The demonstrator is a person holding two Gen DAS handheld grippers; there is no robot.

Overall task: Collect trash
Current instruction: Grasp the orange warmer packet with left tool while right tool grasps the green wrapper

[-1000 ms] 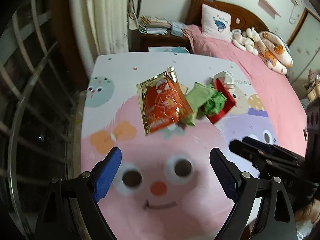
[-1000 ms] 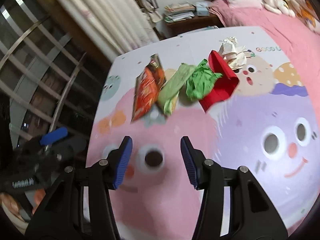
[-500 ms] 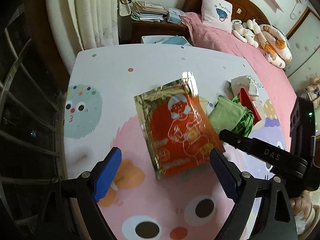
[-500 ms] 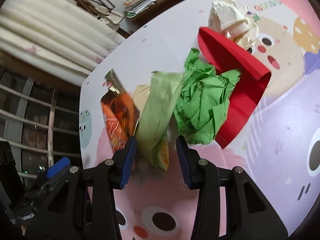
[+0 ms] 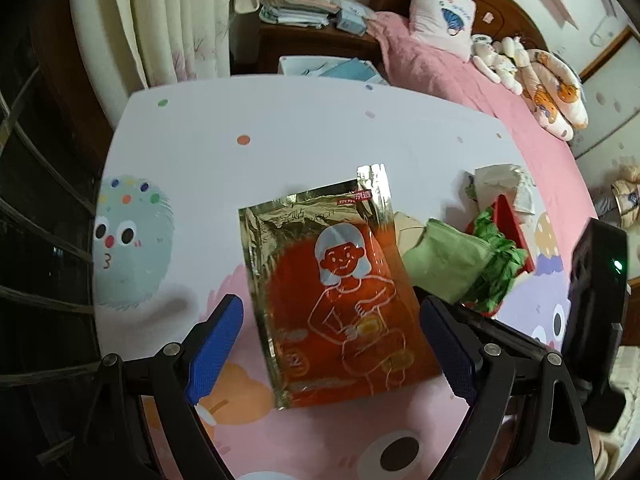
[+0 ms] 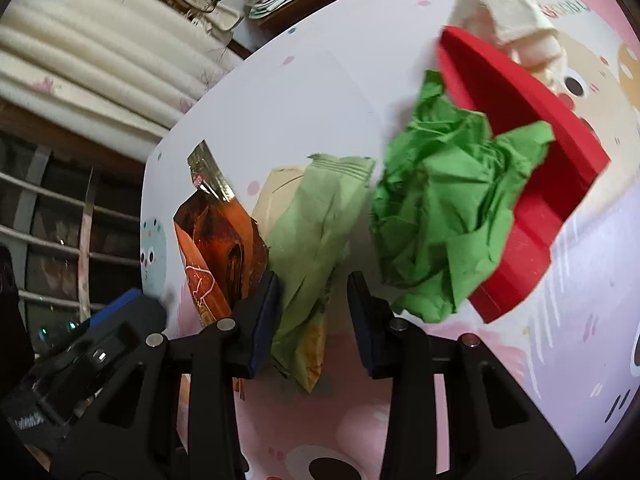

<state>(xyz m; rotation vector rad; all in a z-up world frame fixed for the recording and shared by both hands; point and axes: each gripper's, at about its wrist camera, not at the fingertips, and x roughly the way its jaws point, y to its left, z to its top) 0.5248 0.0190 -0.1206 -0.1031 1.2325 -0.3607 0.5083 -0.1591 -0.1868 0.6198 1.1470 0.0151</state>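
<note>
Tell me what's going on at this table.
A person with a handheld gripper in each hand is collecting trash from a cartoon-print table. The left gripper hangs open over an orange-and-gold foil packet, not gripping it. The right gripper is closing around a pale green wrapper; its left pad is at the wrapper, with a gap on the other side. A crumpled green paper, red paper cone and crumpled white paper still lie on the table.

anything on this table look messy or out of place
Yes: litter is strewn on the cartoon-print table: an orange foil packet, a pale green wrapper, crumpled green paper, a tipped red box and wadded white paper.
</note>
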